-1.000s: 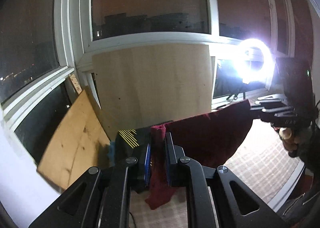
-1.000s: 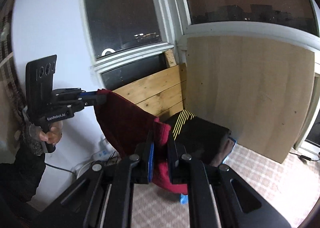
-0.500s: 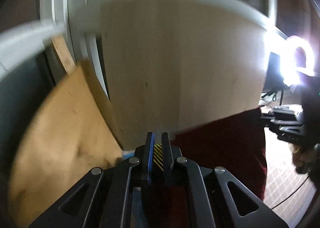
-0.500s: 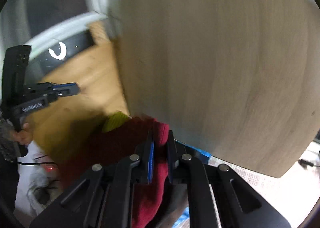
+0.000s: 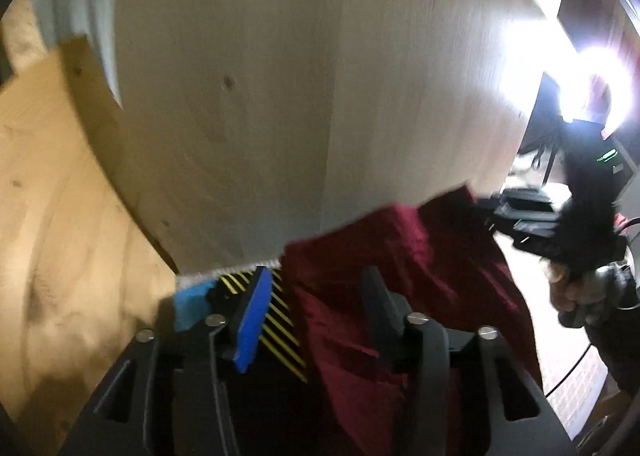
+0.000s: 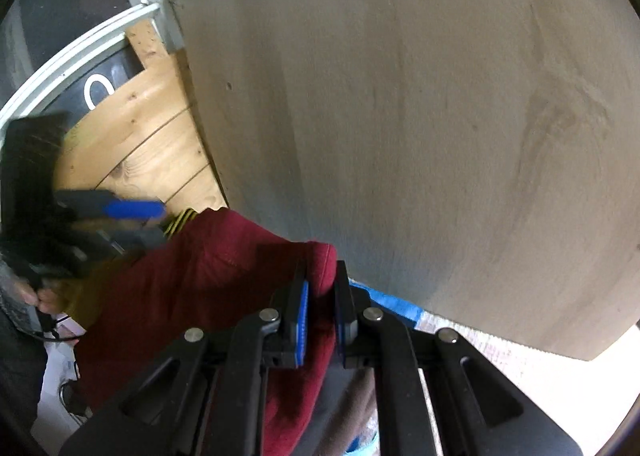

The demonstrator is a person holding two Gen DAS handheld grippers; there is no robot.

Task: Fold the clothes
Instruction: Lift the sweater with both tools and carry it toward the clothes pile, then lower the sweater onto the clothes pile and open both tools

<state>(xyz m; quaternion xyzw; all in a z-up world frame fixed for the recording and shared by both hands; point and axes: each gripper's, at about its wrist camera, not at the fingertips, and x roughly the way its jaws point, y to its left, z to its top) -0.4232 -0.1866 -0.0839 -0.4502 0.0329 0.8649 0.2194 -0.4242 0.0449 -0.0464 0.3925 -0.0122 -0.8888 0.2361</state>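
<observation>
A dark red garment hangs between the two grippers. In the left wrist view my left gripper stands open, its blue pad apart from the cloth, which drapes over the right finger. In the right wrist view my right gripper is shut on the red garment's corner. The right gripper also shows in the left wrist view, held in a hand. The left gripper shows blurred in the right wrist view, open.
A large pale wooden board leans upright close ahead. Yellowish pine boards lean at the left. A black box with yellow stripes sits below. A bright ring light glares at right. Chequered floor lies below.
Both grippers have swung down and closer to the pale board. My left gripper has opened and let go of the red garment. The right gripper still grips its corner.
</observation>
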